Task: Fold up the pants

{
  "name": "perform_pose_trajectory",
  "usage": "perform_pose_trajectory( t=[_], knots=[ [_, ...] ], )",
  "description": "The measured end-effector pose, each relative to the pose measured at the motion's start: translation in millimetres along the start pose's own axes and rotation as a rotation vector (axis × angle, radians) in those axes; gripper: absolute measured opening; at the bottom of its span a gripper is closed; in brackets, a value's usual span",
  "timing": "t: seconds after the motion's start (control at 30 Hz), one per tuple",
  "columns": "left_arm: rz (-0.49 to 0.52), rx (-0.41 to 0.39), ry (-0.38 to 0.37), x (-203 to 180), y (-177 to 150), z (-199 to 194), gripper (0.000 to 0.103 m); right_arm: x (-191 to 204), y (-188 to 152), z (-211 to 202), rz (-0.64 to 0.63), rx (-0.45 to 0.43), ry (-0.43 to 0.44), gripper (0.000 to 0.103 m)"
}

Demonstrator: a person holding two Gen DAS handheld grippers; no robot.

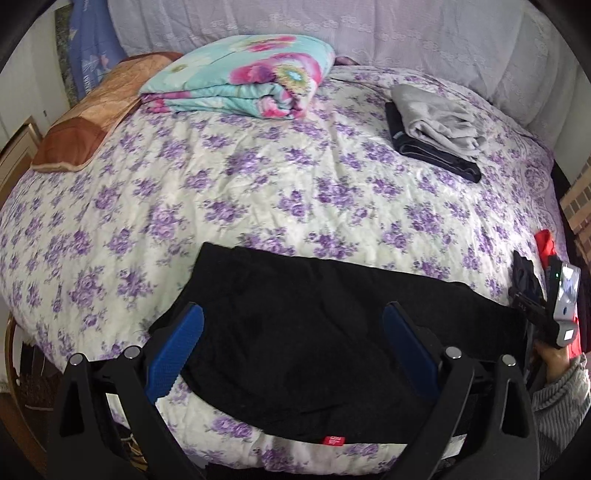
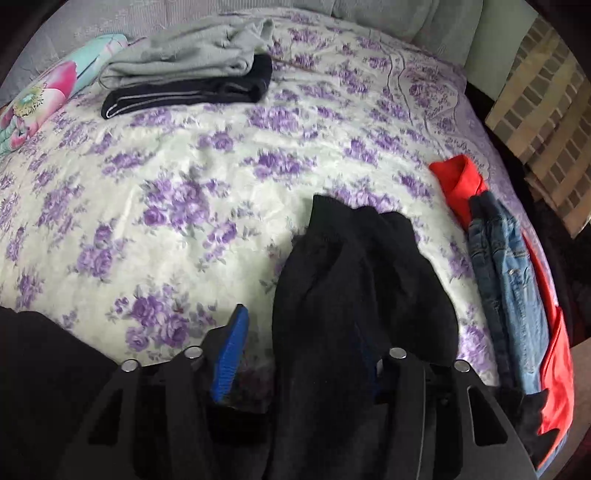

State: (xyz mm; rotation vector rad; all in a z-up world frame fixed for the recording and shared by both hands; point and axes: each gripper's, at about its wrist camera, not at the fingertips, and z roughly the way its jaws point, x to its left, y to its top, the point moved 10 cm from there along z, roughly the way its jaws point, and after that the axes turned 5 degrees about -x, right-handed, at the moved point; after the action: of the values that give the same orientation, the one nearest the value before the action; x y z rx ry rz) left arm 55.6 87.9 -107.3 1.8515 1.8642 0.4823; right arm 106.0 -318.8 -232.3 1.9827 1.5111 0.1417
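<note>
Black pants lie flat beneath the spread left gripper; only the right view shows them draped over the spread right gripper.

Bed: quilted white cover printed with purple flowers, filling most of both views. Far edge: pale lace-patterned drape along the wall behind. Far left corner: tan and brown satin pillow (partly under a folded floral quilt). Right edge: brick-patterned panel. Lighting: soft, even daylight, no hard shadows.
</note>
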Motion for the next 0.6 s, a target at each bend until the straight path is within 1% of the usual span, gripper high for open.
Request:
perform_pose_trajectory(
  t=[0.03,0.07,0.1,0.17,0.27,0.33,0.4,0.43,0.47,0.5,0.57,0.6],
  knots=[
    [-0.027,0.009,0.006,8,-3,1,0.096,-2,-5,3,0.021,0.007,0.02,0.022],
    [-0.056,0.02,0.008,15,-5,2,0.096,-7,-8,3,0.051,-0.003,0.033,0.005],
    [-0.08,0.032,0.005,20,-6,5,0.096,-13,-8,-1,0.081,-0.017,0.052,0.003],
    [-0.094,0.043,-0.007,19,-6,8,0.096,-32,-6,-19,0.175,-0.075,0.105,0.002],
    [-0.051,0.042,-0.033,3,0,14,0.096,-76,-3,-66,0.346,-0.18,0.169,0.002],
    [-0.011,0.04,-0.053,-11,5,18,0.096,-113,-14,-104,0.505,-0.252,0.219,0.002],
    [0.03,0.042,-0.078,-27,8,22,0.096,-151,-45,-130,0.646,-0.281,0.211,0.002],
    [0.044,0.045,-0.087,-33,9,24,0.096,-167,-67,-136,0.717,-0.274,0.203,0.002],
    [0.055,0.05,-0.096,-38,9,27,0.096,-182,-94,-136,0.784,-0.247,0.186,0.002],
    [0.064,0.056,-0.107,-43,8,29,0.096,-191,-119,-131,0.824,-0.21,0.168,0.003],
    [0.08,0.066,-0.124,-52,8,34,0.096,-198,-163,-119,0.9,-0.135,0.144,0.003],
    [0.086,0.069,-0.127,-55,8,35,0.096,-196,-178,-113,0.936,-0.105,0.153,0.007]
  ],
)
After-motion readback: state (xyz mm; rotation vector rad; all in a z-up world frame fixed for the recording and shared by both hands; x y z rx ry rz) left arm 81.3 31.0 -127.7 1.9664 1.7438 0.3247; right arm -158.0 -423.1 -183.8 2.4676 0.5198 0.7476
